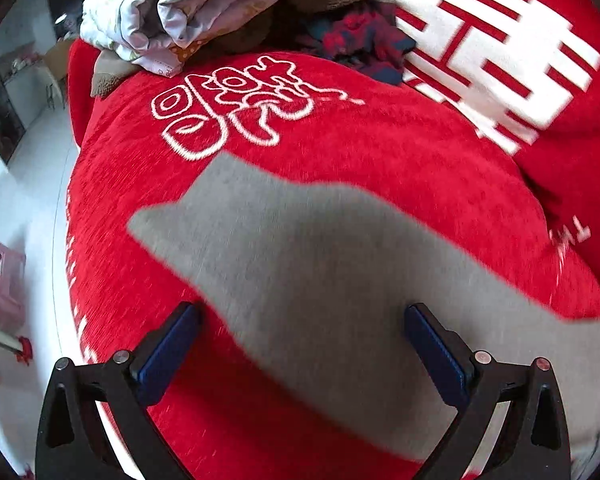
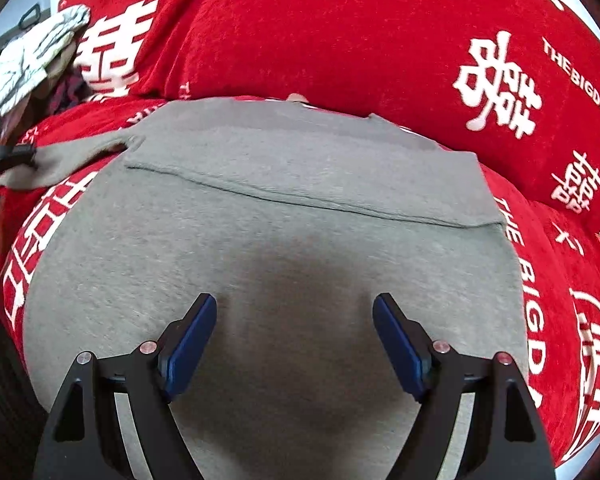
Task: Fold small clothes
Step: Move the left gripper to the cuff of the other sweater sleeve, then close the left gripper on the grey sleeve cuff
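Observation:
A small grey garment (image 2: 280, 232) lies spread flat on the red sofa seat. Its far part is folded over onto the body, with a seam edge running across. A sleeve (image 2: 68, 156) sticks out at the far left. In the left wrist view the garment (image 1: 320, 256) shows as a grey shape with a sleeve end pointing left. My left gripper (image 1: 300, 320) is open and empty, just above the garment's near left edge. My right gripper (image 2: 296, 312) is open and empty, low over the garment's middle, casting a shadow on it.
The red sofa cover (image 1: 380, 140) has white lettering. A red back cushion (image 2: 360, 40) rises behind the garment. A pile of pale bedding (image 1: 188, 12) and dark patterned clothes (image 1: 360, 40) sits at the sofa's far end. White floor (image 1: 28, 184) and pink furniture (image 1: 0, 276) lie left.

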`<action>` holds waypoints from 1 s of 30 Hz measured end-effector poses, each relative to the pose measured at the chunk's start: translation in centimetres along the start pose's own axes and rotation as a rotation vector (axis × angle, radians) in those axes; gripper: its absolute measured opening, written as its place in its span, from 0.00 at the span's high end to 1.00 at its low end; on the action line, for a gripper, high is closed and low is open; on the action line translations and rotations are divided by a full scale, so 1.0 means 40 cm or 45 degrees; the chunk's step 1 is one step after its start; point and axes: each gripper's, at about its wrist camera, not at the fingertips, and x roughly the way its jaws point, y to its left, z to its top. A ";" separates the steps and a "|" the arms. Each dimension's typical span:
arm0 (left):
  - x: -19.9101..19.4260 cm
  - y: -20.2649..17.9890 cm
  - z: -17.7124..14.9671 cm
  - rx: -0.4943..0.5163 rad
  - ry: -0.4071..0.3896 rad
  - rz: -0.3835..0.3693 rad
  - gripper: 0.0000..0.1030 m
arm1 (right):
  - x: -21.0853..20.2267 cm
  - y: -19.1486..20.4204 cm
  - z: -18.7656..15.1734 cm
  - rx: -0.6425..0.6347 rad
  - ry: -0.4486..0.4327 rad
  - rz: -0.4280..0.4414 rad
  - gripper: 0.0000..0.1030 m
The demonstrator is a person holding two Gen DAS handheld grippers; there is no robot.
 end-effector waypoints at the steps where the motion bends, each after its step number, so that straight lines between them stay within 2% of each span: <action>1: 0.004 0.002 0.008 -0.022 -0.004 0.004 0.00 | 0.001 0.002 0.003 -0.003 0.002 -0.003 0.19; 4: 0.014 0.005 0.039 -0.057 -0.017 0.001 0.00 | 0.014 -0.002 0.020 0.012 0.019 -0.007 0.19; 7: 0.010 0.005 0.046 -0.074 -0.046 -0.075 0.02 | 0.031 -0.003 0.049 0.024 0.030 -0.014 0.19; 8: 0.006 0.008 0.049 -0.084 -0.065 -0.090 0.12 | 0.037 -0.004 0.066 0.030 0.027 -0.012 0.19; 9: 0.001 0.010 0.050 -0.084 -0.084 -0.081 0.18 | 0.039 -0.005 0.077 0.034 0.024 -0.008 0.19; 10: -0.002 0.011 0.053 -0.079 -0.096 -0.075 0.30 | 0.042 -0.005 0.101 0.037 0.013 0.001 0.19; 12: -0.005 0.011 0.056 -0.062 -0.111 -0.066 0.45 | 0.049 -0.002 0.143 0.031 -0.006 0.013 0.19; 14: -0.006 0.010 0.058 -0.032 -0.128 -0.040 0.73 | 0.069 0.015 0.212 0.007 -0.025 0.031 0.19; 16: -0.006 0.019 0.065 -0.033 -0.111 -0.108 0.92 | 0.098 0.050 0.284 -0.023 -0.030 0.049 0.19; 20: -0.024 0.060 0.073 -0.114 -0.080 -0.214 0.92 | 0.186 0.155 0.420 -0.091 -0.006 0.103 0.19; 23: -0.055 0.065 0.070 -0.097 -0.115 -0.246 0.92 | 0.269 0.256 0.482 -0.189 0.043 0.092 0.19; 27: -0.102 0.067 0.068 -0.056 -0.177 -0.267 0.92 | 0.383 0.353 0.521 -0.192 0.123 0.009 0.19; 29: -0.122 0.069 0.069 -0.047 -0.206 -0.273 0.92 | 0.434 0.389 0.513 -0.172 0.215 0.016 0.20; 30: -0.126 0.068 0.071 -0.040 -0.214 -0.269 0.92 | 0.426 0.409 0.514 -0.148 0.163 0.005 0.20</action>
